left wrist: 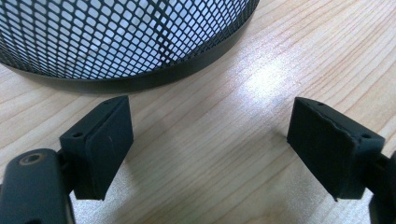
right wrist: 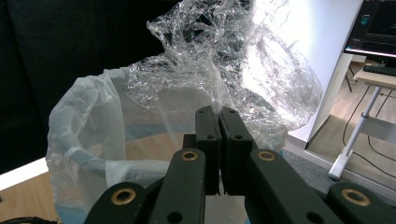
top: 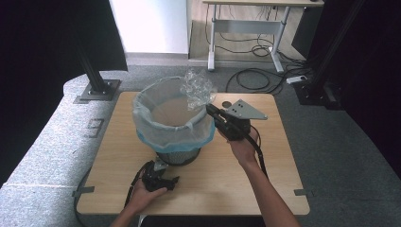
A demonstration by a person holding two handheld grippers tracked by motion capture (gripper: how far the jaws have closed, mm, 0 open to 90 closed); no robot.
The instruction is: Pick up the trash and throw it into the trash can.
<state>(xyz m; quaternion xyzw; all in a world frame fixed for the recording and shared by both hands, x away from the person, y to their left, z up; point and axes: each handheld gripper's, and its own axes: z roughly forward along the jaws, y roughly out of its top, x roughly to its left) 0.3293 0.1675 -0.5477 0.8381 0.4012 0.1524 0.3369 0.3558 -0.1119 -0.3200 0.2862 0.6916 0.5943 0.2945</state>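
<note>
Crinkly clear plastic wrap (top: 197,88) bunched above the lined mesh bin's (top: 171,124) far-right rim, right gripper (top: 211,111) jaws clamped on it, left gripper (top: 161,165) jaws apart near the bin's base, bare desk (top: 279,156) right.

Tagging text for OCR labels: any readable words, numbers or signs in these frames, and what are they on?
"3": a grey tape figure that looks like a 3, on the carpet left of the table.
Monitor in the right gripper view: coloured marks, too small to read.
Nothing legible on the mesh bin, its liner bag, the plastic wrap or either gripper.
</note>
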